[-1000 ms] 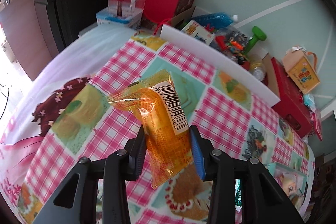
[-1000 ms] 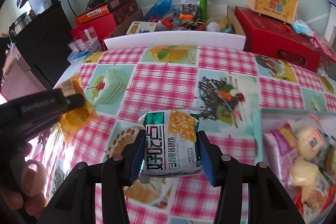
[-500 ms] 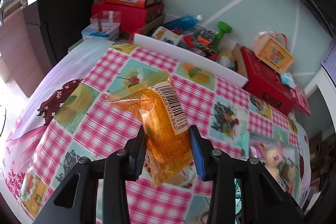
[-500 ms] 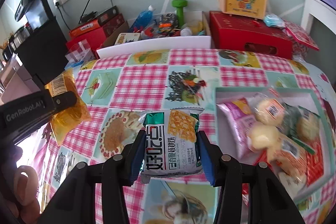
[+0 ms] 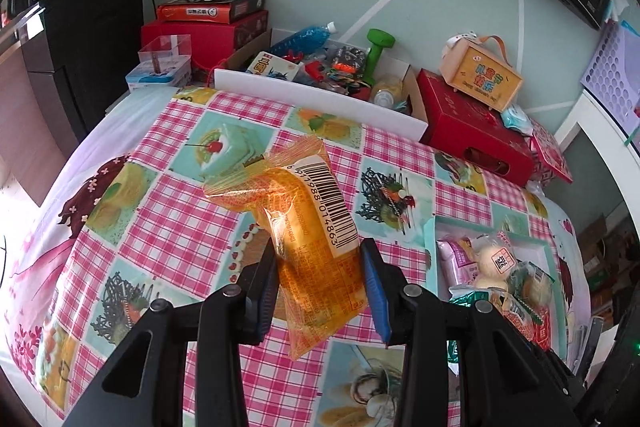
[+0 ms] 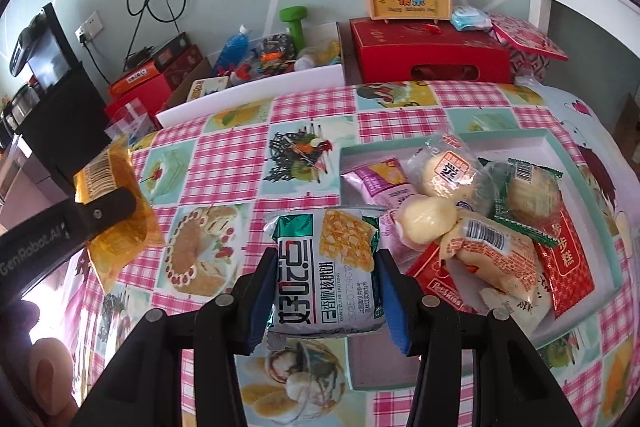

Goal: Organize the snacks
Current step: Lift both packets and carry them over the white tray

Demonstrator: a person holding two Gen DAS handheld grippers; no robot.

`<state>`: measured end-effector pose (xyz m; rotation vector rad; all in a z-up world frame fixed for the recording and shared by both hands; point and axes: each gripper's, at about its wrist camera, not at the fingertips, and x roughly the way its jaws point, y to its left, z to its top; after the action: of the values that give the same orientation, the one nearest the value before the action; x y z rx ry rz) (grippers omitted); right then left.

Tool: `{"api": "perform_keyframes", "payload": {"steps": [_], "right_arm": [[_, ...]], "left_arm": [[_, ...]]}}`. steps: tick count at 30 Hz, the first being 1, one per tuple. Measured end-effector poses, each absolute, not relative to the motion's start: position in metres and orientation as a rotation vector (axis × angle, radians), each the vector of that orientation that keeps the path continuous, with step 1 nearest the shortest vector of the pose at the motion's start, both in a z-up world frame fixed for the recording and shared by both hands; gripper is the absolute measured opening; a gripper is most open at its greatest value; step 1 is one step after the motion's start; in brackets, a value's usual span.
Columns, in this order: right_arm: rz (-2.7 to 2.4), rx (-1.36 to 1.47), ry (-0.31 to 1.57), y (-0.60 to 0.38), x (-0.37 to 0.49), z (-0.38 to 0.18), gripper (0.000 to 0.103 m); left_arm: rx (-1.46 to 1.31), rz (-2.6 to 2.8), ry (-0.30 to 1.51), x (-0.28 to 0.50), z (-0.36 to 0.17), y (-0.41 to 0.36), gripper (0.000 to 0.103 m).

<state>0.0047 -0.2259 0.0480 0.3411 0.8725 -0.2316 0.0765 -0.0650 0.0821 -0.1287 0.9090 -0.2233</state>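
While the tray (image 6: 584, 163) already holds a heap of packets, my left gripper (image 5: 320, 279) clamps the orange packet (image 5: 308, 227) left of it, and my right gripper (image 6: 324, 291) grips the green-and-white packet (image 6: 326, 267) at its near-left corner; both remain undelivered.

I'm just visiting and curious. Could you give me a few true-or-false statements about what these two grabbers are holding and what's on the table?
1. The left gripper holds an orange packet. True.
2. The right gripper is empty. False: its jaws clamp a green-and-white snack pack.
3. The tray already holds several snacks. True.
4. The tablecloth is plain blue. False: it is pink check with food pictures.
5. The green dumbbell lies in the tray. False: it stands in the box by the wall.
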Motion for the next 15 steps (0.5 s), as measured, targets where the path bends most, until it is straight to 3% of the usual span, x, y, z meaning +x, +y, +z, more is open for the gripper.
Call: {"api": "perform_keyframes", "payload": {"steps": [15], "right_arm": [[-0.3,0.391,0.865,-0.261,0.001,0.046,0.051]], "left_arm": [[-0.056,-0.283,0.929,0.076,0.071,-0.101,0.041]]}}
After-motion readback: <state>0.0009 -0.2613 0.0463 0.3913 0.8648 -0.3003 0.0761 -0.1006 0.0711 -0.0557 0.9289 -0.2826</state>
